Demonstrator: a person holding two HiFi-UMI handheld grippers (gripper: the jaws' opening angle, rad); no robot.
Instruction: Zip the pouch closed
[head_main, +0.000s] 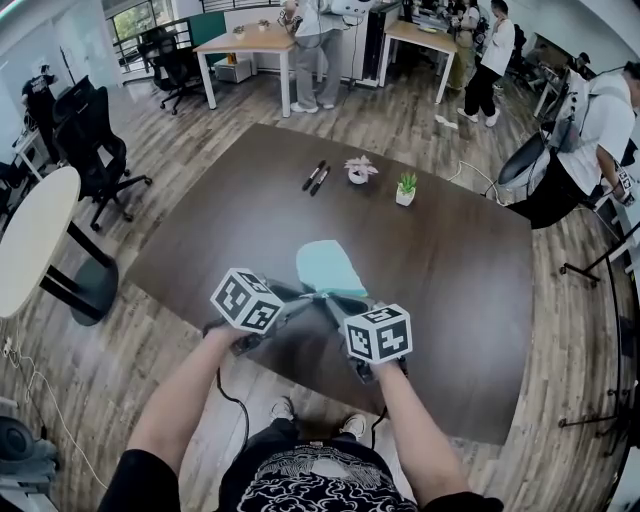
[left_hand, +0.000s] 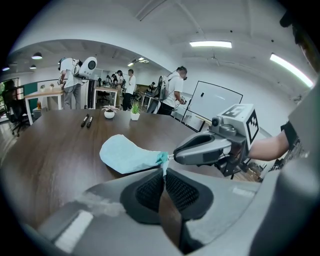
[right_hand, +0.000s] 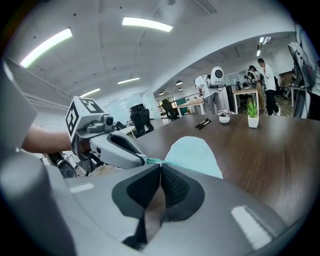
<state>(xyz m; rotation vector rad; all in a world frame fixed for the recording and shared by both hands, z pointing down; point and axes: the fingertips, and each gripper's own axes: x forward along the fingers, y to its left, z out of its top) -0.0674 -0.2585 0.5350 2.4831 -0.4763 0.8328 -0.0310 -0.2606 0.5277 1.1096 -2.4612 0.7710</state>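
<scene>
Grip looks set for zipping: left gripper (left_hand: 163, 172) and right gripper (right_hand: 160, 167) are both clamped on the pouch (head_main: 328, 265) at the table's (head_main: 450, 300) near edge; next, one holds firm while the other draws along its length.

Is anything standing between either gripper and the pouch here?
Nothing visible does. The left gripper and the right gripper are both shut on the near end of the pouch.

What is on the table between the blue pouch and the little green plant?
Nothing. In the head view, only bare brown table lies between the pouch and the green plant.
</scene>
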